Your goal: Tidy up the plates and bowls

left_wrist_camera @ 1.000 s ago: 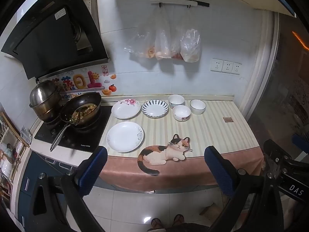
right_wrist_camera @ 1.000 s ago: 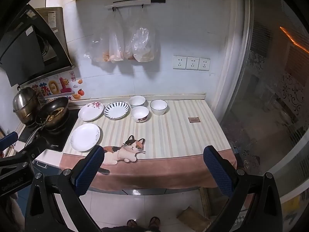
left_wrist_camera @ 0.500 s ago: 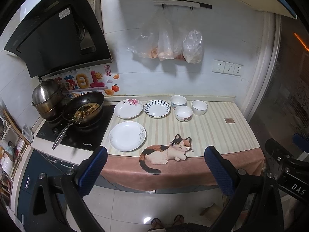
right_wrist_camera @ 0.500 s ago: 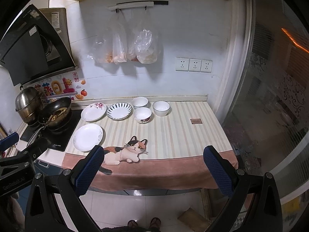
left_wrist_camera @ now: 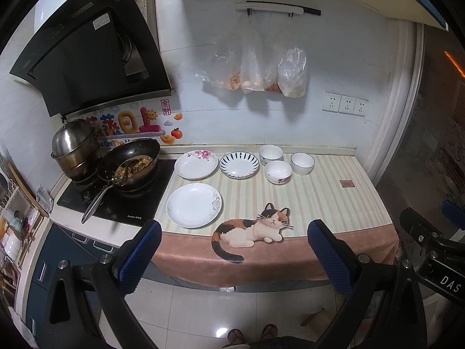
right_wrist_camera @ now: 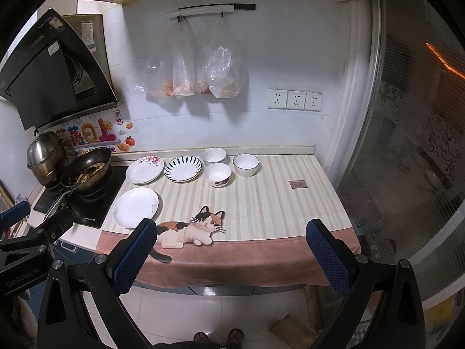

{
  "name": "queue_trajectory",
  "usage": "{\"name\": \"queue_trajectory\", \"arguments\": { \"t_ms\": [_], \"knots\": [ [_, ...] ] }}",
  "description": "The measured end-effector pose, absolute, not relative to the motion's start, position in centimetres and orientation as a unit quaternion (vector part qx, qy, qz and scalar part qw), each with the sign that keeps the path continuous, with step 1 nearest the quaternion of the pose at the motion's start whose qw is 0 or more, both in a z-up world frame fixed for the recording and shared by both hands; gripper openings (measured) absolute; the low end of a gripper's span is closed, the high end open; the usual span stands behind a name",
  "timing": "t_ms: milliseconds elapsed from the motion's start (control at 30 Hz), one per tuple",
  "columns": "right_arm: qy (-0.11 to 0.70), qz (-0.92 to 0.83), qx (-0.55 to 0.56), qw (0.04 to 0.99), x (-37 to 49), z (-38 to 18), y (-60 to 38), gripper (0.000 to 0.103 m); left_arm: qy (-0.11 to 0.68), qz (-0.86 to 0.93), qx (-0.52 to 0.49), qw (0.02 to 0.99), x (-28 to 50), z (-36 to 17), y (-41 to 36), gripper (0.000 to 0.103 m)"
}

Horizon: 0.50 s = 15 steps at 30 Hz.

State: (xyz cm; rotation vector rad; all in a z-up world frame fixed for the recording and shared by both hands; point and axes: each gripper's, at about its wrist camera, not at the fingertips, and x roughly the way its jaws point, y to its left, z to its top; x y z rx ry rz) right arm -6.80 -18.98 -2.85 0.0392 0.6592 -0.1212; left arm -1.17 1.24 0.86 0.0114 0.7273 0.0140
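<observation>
Three plates lie on the striped counter: a plain white plate (left_wrist_camera: 194,205) (right_wrist_camera: 135,207) at the front left, a pink-flower plate (left_wrist_camera: 196,164) (right_wrist_camera: 144,170) behind it, and a blue-striped plate (left_wrist_camera: 239,165) (right_wrist_camera: 182,169) beside that. Three white bowls stand to their right: a back bowl (left_wrist_camera: 271,154) (right_wrist_camera: 214,156), a flower-patterned bowl (left_wrist_camera: 278,172) (right_wrist_camera: 218,174) and a blue-rimmed bowl (left_wrist_camera: 302,163) (right_wrist_camera: 246,165). My left gripper (left_wrist_camera: 234,257) and right gripper (right_wrist_camera: 229,257) are both open and empty, held off the counter's front edge, well short of the dishes.
A wok with food (left_wrist_camera: 129,167) and a steel pot (left_wrist_camera: 76,148) sit on the black cooktop (left_wrist_camera: 116,203) at the left. A cat-print cloth (left_wrist_camera: 252,229) hangs over the counter's front edge. Plastic bags (left_wrist_camera: 255,72) hang on the wall. A small brown tile (left_wrist_camera: 346,183) lies at the right.
Both wrist views have shifted slightly, with the counter and dishes drifting a little to the right and down. The dishes have not moved. Both grippers stay open.
</observation>
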Motion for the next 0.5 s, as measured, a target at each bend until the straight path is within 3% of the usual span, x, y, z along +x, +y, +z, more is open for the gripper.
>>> {"name": "queue_trajectory", "arguments": {
  "t_ms": [500],
  "knots": [
    [0.322, -0.056, 0.018, 0.945, -6.65, -2.91, -18.81, 0.103, 0.356, 0.006, 0.007, 0.935, -1.34, 0.74, 1.32, 0.103]
  ]
}}
